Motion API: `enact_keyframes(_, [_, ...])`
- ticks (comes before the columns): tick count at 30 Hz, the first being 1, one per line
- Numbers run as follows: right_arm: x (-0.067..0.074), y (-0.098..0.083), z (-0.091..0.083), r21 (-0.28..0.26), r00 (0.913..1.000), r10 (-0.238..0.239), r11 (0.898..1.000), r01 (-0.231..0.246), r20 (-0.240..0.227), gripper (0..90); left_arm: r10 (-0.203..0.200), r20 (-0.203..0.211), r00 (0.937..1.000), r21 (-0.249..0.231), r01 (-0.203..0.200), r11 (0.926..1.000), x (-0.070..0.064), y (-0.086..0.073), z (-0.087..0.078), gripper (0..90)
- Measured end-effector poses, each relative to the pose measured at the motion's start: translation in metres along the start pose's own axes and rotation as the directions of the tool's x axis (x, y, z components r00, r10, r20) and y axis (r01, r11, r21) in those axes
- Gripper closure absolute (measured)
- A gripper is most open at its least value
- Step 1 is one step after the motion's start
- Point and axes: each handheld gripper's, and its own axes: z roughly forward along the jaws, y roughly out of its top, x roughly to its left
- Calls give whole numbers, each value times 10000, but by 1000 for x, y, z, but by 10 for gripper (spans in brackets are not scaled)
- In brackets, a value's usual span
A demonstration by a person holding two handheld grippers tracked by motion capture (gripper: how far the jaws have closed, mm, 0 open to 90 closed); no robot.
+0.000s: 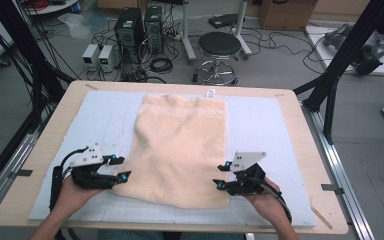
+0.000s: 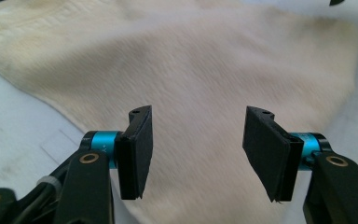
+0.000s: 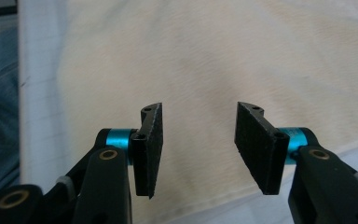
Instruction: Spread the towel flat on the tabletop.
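Holding both tools low at the near corners, you have your left gripper and right gripper parted, nothing between the jaws, each aimed inward at the cream towel. It lies spread on the white mat in the middle of the table, its patterned hem at the far end. Expect it soft, light and limp; it will likely sag and drag. Pinch each near corner deep enough to catch the edge.
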Motion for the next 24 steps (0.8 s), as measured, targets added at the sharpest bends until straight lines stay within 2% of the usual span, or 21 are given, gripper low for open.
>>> enact_keyframes(4, [14,-12,5,367,9986,-249,9990,267,-470,499,463,292,9985,383,-474,9981,-12,-10,-7,424])
enact_keyframes(6, [19,-16,5,401,9975,-279,9987,306,-655,496,524,541,9972,577,-555,9968,-15,-15,-6,433])
enact_keyframes(11, [24,-24,10,691,9950,-183,9973,252,-979,508,455,988,9941,1286,-581,9900,-14,-27,7,508])
enact_keyframes(13, [24,-27,14,888,9942,-39,9960,135,-1074,548,586,1107,9921,1434,-743,9869,-12,-31,12,549])
enact_keyframes(15, [22,-28,19,925,9930,-117,9955,226,-1175,611,640,1064,9923,1442,-790,9864,-10,-30,13,618])
enact_keyframes(17, [21,-27,20,931,9929,-130,9954,241,-1181,769,539,1054,9930,1466,-691,9868,-9,-28,13,716])
enact_keyframes(18, [21,-26,20,981,9933,-125,9949,239,-1148,816,550,1045,9930,1483,-702,9864,-9,-27,13,754])
enact_keyframes(20, [22,-23,19,1040,9936,-346,9935,459,-1075,848,565,919,9942,1482,-697,9865,-10,-23,12,821])
enact_keyframes(21, [22,-21,18,1028,9941,-354,9936,460,-1028,854,564,753,9956,1302,-659,9893,-10,-19,10,831])
enact_keyframes(22, [22,-17,13,741,9949,-325,9965,397,-954,855,426,565,9975,1015,-482,9937,-9,-14,7,837])
enact_keyframes(24, [17,-6,0,145,9972,-279,9995,290,-687,854,300,272,9992,588,-315,9978,-1,0,2,840])
